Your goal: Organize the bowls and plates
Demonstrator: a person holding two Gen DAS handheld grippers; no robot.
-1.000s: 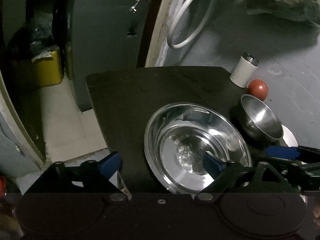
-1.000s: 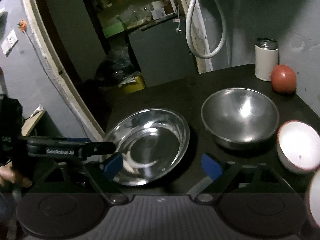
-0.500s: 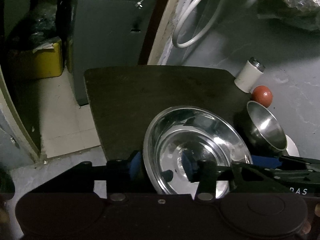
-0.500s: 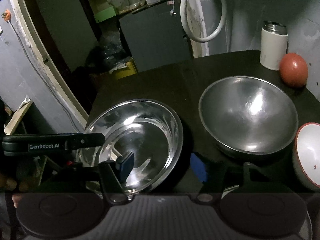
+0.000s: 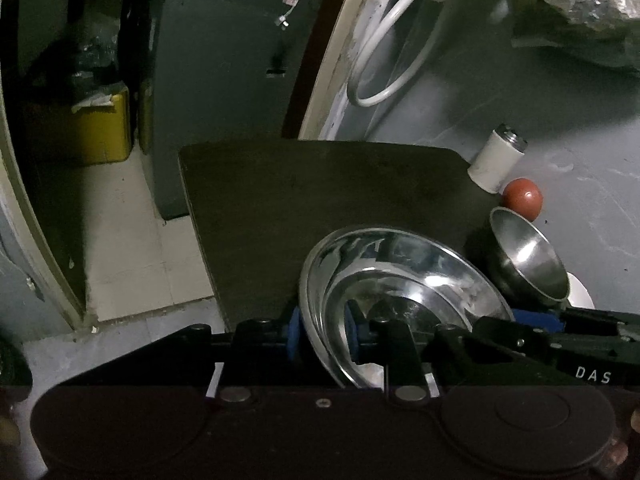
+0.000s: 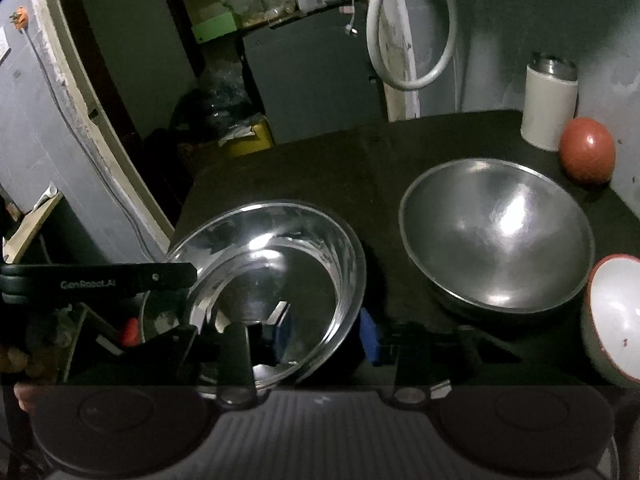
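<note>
Steel plate (image 6: 276, 276), shiny and deep, sat near the table's (image 5: 320, 188) front left edge, its rim between the fingers of both grippers. The left gripper (image 5: 322, 332) straddled the plate's left rim, its jaws closing, pads nearly on the metal. The right gripper (image 6: 326, 334) straddled the right rim, jaws also closing with a gap left.

To do this well, I judged both pinches should seat fully on the rim before any lift, then rise together and level, since polished steel could slip. A steel bowl (image 6: 496, 232) stood just right, a white bowl (image 6: 614, 316) nearer right.

Readable writing: "GenRobot.AI" on the left gripper's arm in the right view, "DAS" in the left.
</note>
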